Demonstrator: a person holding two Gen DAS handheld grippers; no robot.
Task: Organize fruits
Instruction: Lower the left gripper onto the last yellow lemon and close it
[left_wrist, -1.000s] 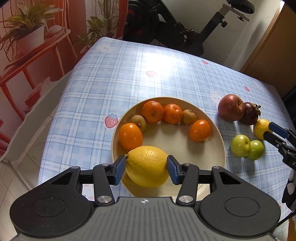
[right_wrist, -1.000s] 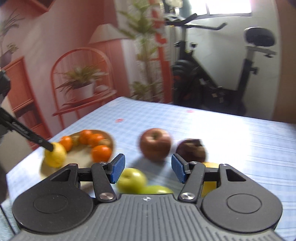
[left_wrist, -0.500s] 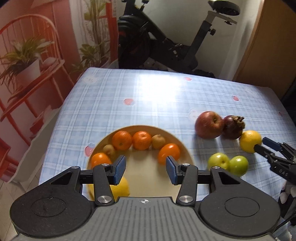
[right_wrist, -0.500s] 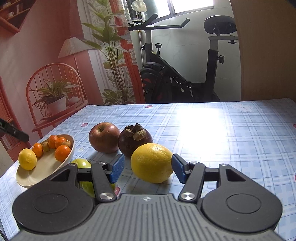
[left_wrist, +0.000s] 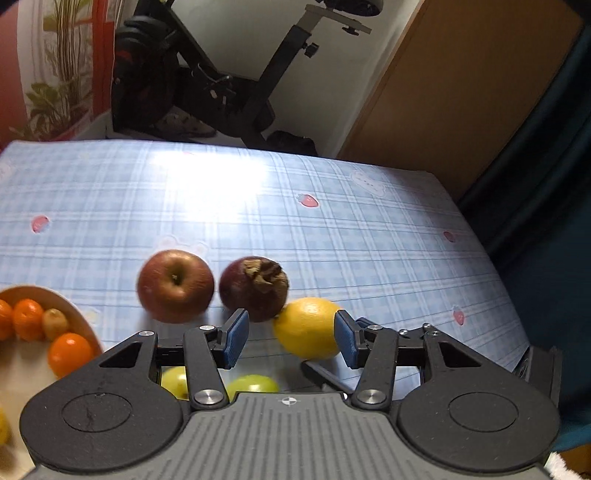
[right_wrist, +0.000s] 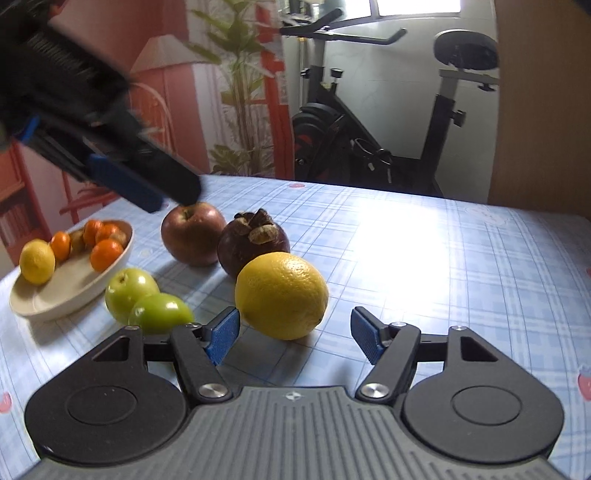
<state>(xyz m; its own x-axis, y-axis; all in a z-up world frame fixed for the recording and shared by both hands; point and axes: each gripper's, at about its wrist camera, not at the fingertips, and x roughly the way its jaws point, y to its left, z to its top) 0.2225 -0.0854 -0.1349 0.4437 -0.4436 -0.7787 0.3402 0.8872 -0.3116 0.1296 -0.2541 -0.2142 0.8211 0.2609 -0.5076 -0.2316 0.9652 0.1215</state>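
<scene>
A yellow lemon (right_wrist: 281, 295) lies on the checked tablecloth just ahead of my open, empty right gripper (right_wrist: 295, 334). It also shows in the left wrist view (left_wrist: 307, 328). My left gripper (left_wrist: 290, 341) is open and empty, above the loose fruit. In the right wrist view it hangs over the red apple (right_wrist: 192, 233). Beside the apple lies a dark mangosteen (right_wrist: 253, 242). Two green apples (right_wrist: 146, 299) lie near the lemon. The beige bowl (right_wrist: 74, 286) holds several oranges, kiwis and a lemon (right_wrist: 37, 261).
The table's right edge (left_wrist: 517, 317) is near the lemon, with a dark curtain beyond. An exercise bike (right_wrist: 388, 122) stands behind the far table edge. A wooden door (left_wrist: 461, 85) is at the back right.
My left gripper let go of the lemon in the bowl, opened, and swung right over the loose fruit. My right gripper turned to face the other lemon and moved closer.
</scene>
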